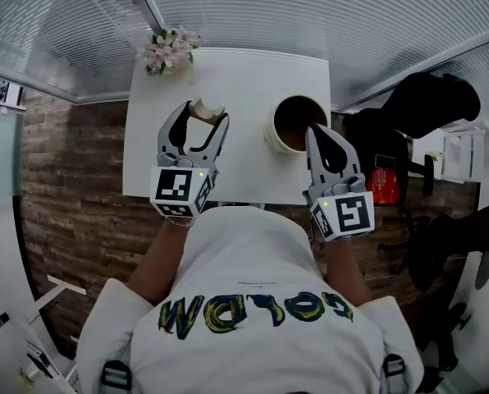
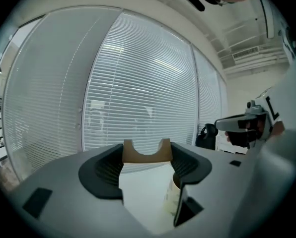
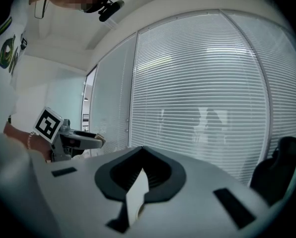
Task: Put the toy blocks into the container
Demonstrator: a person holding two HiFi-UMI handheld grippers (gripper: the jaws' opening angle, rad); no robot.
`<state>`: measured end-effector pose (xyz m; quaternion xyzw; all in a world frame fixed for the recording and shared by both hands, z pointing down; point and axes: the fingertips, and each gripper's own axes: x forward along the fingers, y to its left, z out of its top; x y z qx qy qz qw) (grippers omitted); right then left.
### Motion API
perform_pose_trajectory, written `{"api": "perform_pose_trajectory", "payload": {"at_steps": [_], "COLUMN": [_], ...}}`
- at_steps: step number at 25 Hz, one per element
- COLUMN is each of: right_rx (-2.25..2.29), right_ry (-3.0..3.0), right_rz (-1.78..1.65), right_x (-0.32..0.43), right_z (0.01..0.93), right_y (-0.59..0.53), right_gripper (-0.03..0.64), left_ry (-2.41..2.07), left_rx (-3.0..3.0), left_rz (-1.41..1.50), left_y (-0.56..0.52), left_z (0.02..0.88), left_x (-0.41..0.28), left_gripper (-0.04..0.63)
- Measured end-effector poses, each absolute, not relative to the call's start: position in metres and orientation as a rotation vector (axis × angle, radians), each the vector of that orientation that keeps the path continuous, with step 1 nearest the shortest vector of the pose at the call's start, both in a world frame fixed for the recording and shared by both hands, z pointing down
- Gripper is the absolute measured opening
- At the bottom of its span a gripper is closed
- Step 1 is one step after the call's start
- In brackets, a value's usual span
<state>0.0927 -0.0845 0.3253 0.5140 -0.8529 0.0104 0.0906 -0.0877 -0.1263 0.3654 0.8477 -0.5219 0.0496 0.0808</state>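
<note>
The left tool (image 1: 205,116) pinches the arch-shaped toy block (image 2: 147,154) only at its tips, above the left half of the counter (image 1: 236,80). The container (image 1: 271,135) stands near the right edge. With such a shallow grip, I think the block may slip out or twist on the way. The right tool (image 1: 317,131), pressed together and empty, hangs at the container's rim and could be bumped.

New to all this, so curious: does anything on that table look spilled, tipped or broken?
Nothing stands out. The container sits upright on the table, the flowers stand at the far corner, and the left tool holds one arch block.
</note>
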Motion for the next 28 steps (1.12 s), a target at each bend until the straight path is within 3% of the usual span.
{"api": "perform_pose_trajectory", "payload": {"at_steps": [28], "right_rx": [1.828], "right_ry": [-2.332], "right_rz": [0.096], "right_x": [0.176], "right_z": [0.335], "right_y": [-0.022], "right_gripper": [0.009], "left_ry": [-1.042], "left_rx": [2.769], "left_rz": [0.249], "left_y": [-0.089], "left_z": [0.377], "left_x": [0.052], "left_gripper": [0.305]}}
